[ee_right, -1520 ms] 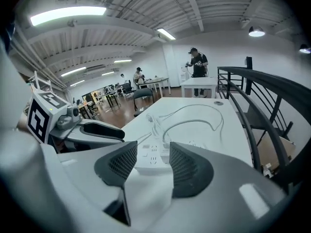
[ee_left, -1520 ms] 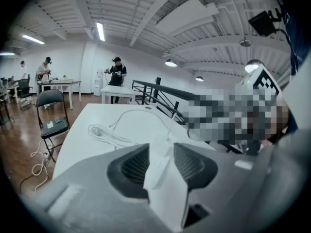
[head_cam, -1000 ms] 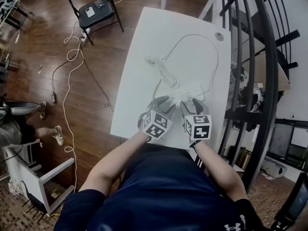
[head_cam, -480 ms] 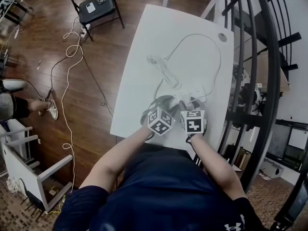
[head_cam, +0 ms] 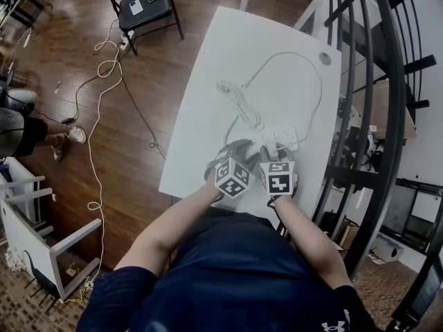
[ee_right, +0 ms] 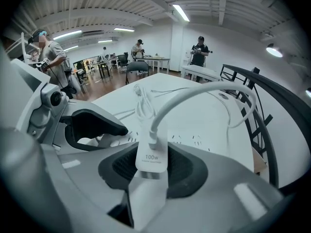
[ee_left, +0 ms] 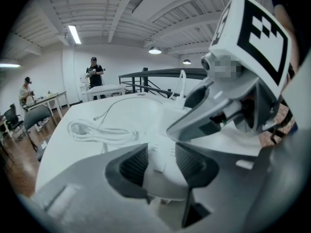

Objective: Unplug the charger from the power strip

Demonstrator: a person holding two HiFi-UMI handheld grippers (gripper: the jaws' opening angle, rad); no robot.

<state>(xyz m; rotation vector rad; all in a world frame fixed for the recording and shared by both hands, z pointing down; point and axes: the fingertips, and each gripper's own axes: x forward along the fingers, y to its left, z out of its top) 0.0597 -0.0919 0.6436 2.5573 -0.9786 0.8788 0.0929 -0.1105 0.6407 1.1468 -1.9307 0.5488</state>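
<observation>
straddling power strip [head_cam: 284,135] with just-opened, unclamped jaws of left gripper [ee_left: 163,164]; pinching charger [ee_right: 151,152] in just-closing jaws of right gripper [ee_right: 154,170]. risks lifting the unpinned strip along with it.

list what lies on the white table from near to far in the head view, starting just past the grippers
power strip → coiled white cable → round grey grommet at the far corner

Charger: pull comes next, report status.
Left gripper just opening, power strip between fingers. Right gripper just closing, fingers on charger, plugged in. Cable arcs up, clear.
</observation>
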